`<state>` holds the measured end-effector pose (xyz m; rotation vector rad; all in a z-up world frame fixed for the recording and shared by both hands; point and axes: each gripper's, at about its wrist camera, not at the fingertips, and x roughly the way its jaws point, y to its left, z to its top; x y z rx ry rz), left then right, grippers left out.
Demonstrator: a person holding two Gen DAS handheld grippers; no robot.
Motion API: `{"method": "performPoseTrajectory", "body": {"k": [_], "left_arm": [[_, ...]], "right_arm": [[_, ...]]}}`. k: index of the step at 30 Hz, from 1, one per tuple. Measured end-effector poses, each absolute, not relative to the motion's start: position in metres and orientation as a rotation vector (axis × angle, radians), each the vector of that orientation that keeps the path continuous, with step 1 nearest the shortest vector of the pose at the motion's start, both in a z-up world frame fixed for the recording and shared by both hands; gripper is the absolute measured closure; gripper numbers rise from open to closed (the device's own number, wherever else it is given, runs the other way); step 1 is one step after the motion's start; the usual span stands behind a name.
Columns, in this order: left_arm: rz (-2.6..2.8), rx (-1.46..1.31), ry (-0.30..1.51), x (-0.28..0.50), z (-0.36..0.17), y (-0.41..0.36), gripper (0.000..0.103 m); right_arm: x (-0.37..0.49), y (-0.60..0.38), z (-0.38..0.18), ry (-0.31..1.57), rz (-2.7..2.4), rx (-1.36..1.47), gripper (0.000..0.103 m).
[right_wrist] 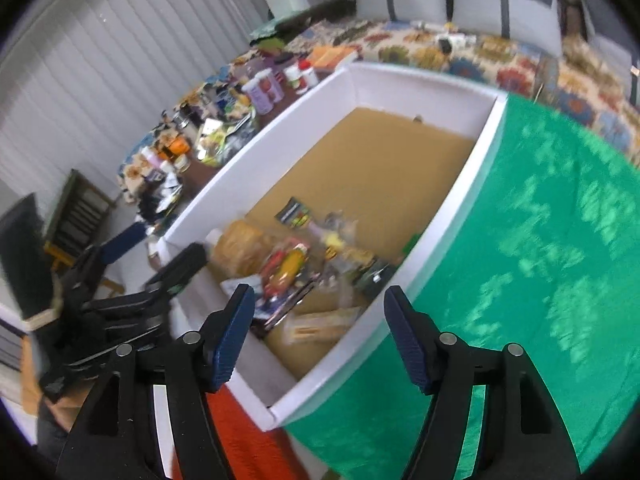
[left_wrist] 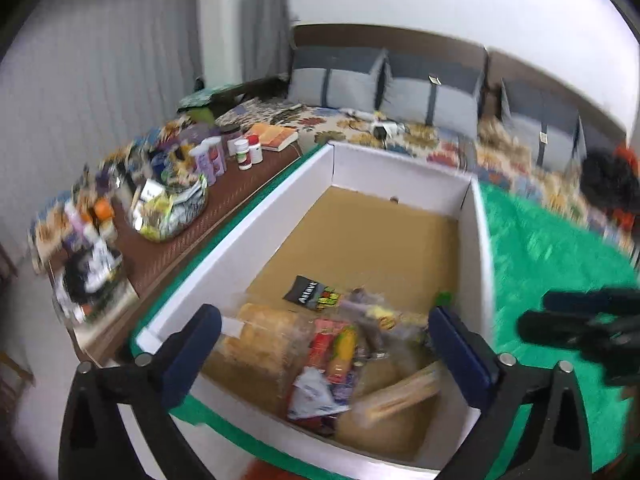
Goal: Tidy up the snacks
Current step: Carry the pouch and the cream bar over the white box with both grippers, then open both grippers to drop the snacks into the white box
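A white cardboard box (left_wrist: pixel 256 220) with a brown floor stands on a green cloth. A heap of snack packets (left_wrist: pixel 340 352) lies in its near end: a clear bag of biscuits (left_wrist: pixel 256 340), a red and yellow packet, and a black packet (left_wrist: pixel 308 294) a little further in. The box (right_wrist: pixel 476 160) and the snacks (right_wrist: pixel 296 268) also show in the right wrist view. My left gripper (left_wrist: pixel 324 344) is open and empty above the box's near end. My right gripper (right_wrist: pixel 320 332) is open and empty over the near right corner. The left gripper (right_wrist: pixel 132 264) shows at the left.
A brown side table (left_wrist: pixel 168 248) left of the box holds bottles, jars (left_wrist: pixel 244 154), a book and a bowl of packets (left_wrist: pixel 172 212). Behind lies a flowered bed cover (left_wrist: pixel 400 128) with grey cushions. The green cloth (right_wrist: pixel 540 240) spreads to the right. An orange cloth (right_wrist: pixel 240 440) lies below the box.
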<state>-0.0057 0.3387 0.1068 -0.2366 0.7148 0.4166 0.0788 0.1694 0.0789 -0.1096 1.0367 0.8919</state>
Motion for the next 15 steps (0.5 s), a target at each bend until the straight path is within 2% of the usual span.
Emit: {"method": "performPoseTrajectory", "body": {"k": [6,15], "left_arm": [[0.557,-0.303,0.641,-0.029,0.122,0.350,0.000],[0.688,-0.233,0.689,-0.042,0.117,0.361,0.000]], "right_arm": [[0.072,0.178,0.091,0.964,0.860,-0.190,0.025],[0.054,0.193,0.089,0.908,0.831,-0.286,0.025]]}}
